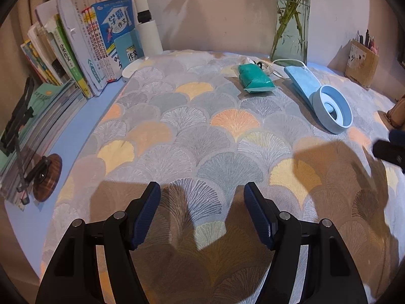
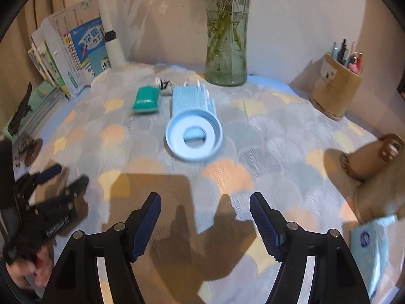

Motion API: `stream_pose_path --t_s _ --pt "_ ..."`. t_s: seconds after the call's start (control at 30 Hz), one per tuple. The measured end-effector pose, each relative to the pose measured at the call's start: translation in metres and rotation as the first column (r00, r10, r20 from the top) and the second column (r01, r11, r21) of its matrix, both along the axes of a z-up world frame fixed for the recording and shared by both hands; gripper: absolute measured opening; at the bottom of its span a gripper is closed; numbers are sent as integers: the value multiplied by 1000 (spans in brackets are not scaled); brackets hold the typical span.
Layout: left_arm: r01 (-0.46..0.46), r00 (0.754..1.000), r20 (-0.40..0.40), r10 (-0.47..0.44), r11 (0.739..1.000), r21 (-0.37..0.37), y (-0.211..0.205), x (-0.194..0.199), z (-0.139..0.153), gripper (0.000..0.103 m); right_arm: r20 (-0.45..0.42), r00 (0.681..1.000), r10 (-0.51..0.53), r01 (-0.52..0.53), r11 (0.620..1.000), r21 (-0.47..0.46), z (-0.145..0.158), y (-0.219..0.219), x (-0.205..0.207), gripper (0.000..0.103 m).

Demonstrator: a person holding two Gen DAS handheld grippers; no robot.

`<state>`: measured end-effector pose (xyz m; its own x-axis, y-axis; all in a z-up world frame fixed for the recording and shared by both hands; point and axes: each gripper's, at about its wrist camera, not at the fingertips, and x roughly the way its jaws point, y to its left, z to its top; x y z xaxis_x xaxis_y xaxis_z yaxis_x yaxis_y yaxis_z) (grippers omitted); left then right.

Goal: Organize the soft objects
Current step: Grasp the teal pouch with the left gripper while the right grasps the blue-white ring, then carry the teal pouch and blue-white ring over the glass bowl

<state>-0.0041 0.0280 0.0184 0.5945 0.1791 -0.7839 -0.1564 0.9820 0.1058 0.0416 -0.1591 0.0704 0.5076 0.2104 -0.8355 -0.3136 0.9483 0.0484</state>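
Both claws spread, empty: left claw (image 1: 202,217) low over the desk cloth (image 1: 202,131), right claw (image 2: 205,225) too. Green tissue pack (image 1: 255,79) lies far back near the vase (image 2: 226,50). Approach slowly, pinch mid-pack, lightly.

tissue pack (image 1: 255,79): 1 | face mask (image 1: 301,79): 1 | vase (image 2: 226,40): 1 | pen holder (image 2: 334,91): 1
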Motion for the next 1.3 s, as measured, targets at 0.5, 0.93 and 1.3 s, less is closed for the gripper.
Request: stream_pose_path --t_s 0.5,0.93,1.3 --pt "130 985 -62 -163 924 -359 1 157 7 67 -1 1000 -15 15 996 83 -26 18 55 71" --pt "178 983 -15 -186 961 -213 -15 156 6 34 68 998 -4 2 1000 27 -26 33 62 59" --pt "273 961 30 -275 923 -270 -36 74 27 34 82 996 -42 34 995 95 9 -13 -3 57"
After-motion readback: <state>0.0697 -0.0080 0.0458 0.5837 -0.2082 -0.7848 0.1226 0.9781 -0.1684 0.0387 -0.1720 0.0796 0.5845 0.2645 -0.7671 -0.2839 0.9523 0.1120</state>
